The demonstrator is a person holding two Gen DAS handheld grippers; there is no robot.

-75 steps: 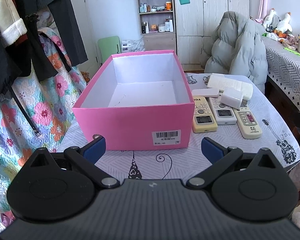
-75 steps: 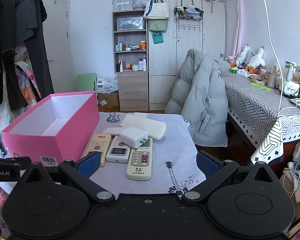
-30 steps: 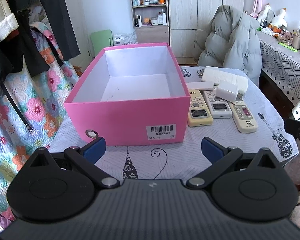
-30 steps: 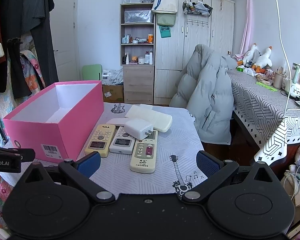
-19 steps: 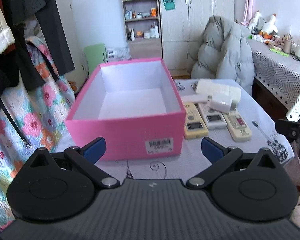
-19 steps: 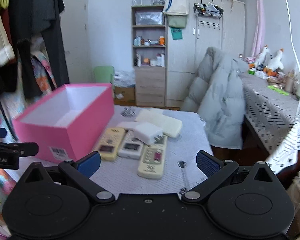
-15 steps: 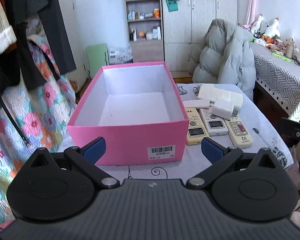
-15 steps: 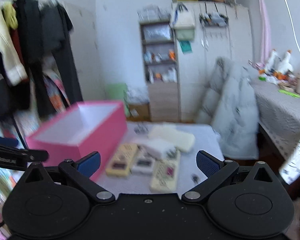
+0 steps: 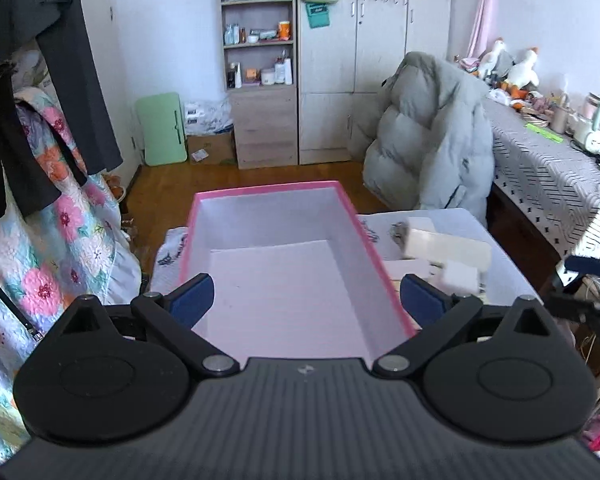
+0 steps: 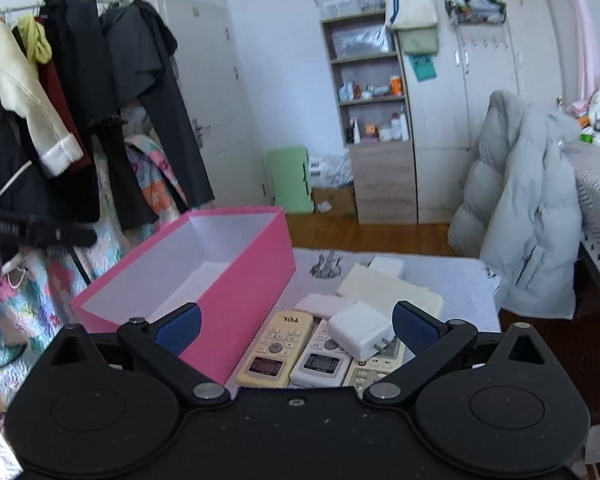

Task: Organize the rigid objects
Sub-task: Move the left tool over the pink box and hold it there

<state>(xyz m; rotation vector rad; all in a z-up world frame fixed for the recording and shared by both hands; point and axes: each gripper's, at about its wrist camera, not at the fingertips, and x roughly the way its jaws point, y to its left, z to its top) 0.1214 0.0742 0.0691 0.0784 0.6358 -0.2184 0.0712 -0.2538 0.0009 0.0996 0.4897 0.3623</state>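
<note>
An empty pink box point(image 9: 284, 284) with a white inside stands on the table; it also shows in the right wrist view point(image 10: 240, 280). My left gripper point(image 9: 306, 300) is open and empty, above the box's near end. My right gripper point(image 10: 296, 330) is open and empty, above three remotes: a cream one point(image 10: 278, 350), a white one point(image 10: 320, 360) and a third point(image 10: 374, 368) mostly hidden. A white charger point(image 10: 362, 334) lies on the remotes. Behind them lie a pinkish flat bar point(image 10: 324, 306) and a cream block point(image 10: 388, 292). The charger point(image 9: 460, 276) and the block point(image 9: 444, 246) appear blurred in the left wrist view.
The table point(image 10: 460, 280) has a white patterned cloth. A chair with a grey puffer jacket point(image 10: 520, 232) stands at its far right. Hanging clothes point(image 10: 80, 120) and a floral quilt point(image 9: 40, 264) are at the left. A second cloth-covered table point(image 9: 552, 176) is at the right.
Both grippers have risen and moved forward. The left one now looks down into the box from above its near end. The right one has swung left, over the remotes.
</note>
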